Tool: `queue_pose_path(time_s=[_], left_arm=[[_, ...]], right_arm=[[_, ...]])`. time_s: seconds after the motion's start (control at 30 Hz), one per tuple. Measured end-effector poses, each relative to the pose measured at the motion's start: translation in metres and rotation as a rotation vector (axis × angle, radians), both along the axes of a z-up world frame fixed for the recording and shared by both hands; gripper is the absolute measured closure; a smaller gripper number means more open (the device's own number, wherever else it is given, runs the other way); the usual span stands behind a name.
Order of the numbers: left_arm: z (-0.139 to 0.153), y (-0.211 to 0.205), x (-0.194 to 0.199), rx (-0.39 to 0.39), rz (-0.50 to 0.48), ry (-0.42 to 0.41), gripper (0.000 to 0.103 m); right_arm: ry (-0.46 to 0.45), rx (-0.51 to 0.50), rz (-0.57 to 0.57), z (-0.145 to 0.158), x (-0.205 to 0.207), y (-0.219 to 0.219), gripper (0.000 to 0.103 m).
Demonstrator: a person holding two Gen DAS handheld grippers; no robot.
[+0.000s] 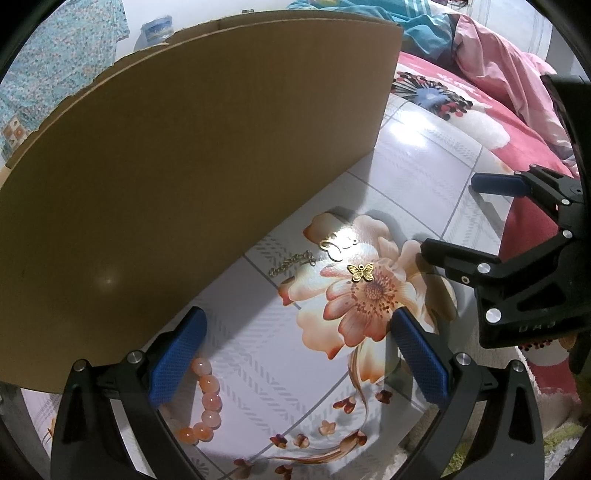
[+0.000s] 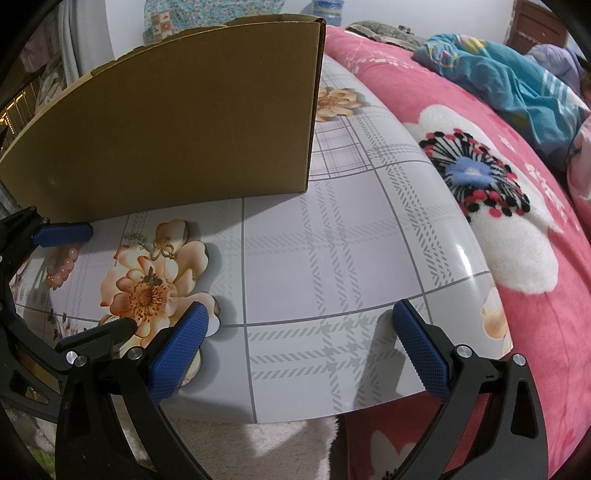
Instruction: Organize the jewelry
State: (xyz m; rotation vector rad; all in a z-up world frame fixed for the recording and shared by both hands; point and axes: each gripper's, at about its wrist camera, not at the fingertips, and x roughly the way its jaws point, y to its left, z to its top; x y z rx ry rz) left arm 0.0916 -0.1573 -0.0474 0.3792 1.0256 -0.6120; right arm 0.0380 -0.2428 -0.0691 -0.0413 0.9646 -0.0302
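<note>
On the flower-print tablecloth (image 1: 406,166) lie a gold butterfly charm (image 1: 361,272), a pale looped pendant (image 1: 338,246), a thin chain (image 1: 291,263) and a pink bead bracelet (image 1: 207,402). My left gripper (image 1: 299,358) hovers open just short of the charm, and the bracelet lies beside its left finger (image 1: 177,358). The right wrist view shows the charm (image 2: 152,277), pendant (image 2: 162,248) and bracelet (image 2: 62,273) at far left, framed by the left gripper (image 2: 85,284). My right gripper (image 2: 301,350) stands open over bare cloth, holding nothing. A cardboard box (image 1: 184,166) stands behind the jewelry.
The tall box wall (image 2: 177,129) blocks the left and back. A bed with a pink floral blanket (image 2: 517,240) and teal clothing (image 2: 498,74) borders the table's right edge (image 2: 480,258). A water bottle (image 1: 159,27) shows behind the box. The right gripper (image 1: 465,221) enters from the right.
</note>
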Motion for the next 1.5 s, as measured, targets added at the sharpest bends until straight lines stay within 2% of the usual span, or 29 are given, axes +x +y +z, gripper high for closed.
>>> queue_pose_path(time_s=[0.53,0.67,0.77,0.87,0.93,1.0,1.1,1.17,1.3,1.5], left_arm=[[-0.002,-0.004,0.0,0.007,0.006,0.009,0.004],[-0.002,-0.002,0.0,0.002,0.002,0.008,0.005],[0.004,0.004,-0.004,-0.046,0.002,-0.03,0.006],[0.015,0.01,-0.008,-0.091,-0.012,-0.096,0.014],[0.021,0.011,-0.01,-0.104,-0.028,-0.136,0.023],[0.024,0.01,-0.011,-0.096,-0.044,-0.163,0.035],[0.023,0.007,-0.009,-0.082,-0.077,-0.173,0.05],[0.022,0.004,-0.008,-0.072,-0.107,-0.176,0.055],[0.015,-0.003,-0.002,-0.028,-0.153,-0.162,0.069],[0.007,-0.004,0.012,-0.012,-0.176,-0.121,0.074]], right_arm=[[-0.015,-0.002,0.019,0.0,0.007,-0.005,0.008],[-0.079,-0.004,0.048,0.01,-0.003,-0.005,0.008],[-0.145,0.033,0.065,0.02,-0.012,-0.007,0.008],[-0.162,0.094,0.086,0.024,-0.016,-0.009,0.008],[-0.178,0.136,0.092,0.026,-0.018,-0.01,0.012],[-0.19,0.179,0.103,0.027,-0.019,-0.01,0.022],[-0.191,0.245,0.125,0.025,-0.016,-0.007,0.034],[-0.188,0.264,0.144,0.024,-0.015,-0.004,0.038],[-0.184,0.275,0.18,0.021,-0.013,0.005,0.038],[-0.172,0.302,0.195,0.016,-0.007,0.007,0.038]])
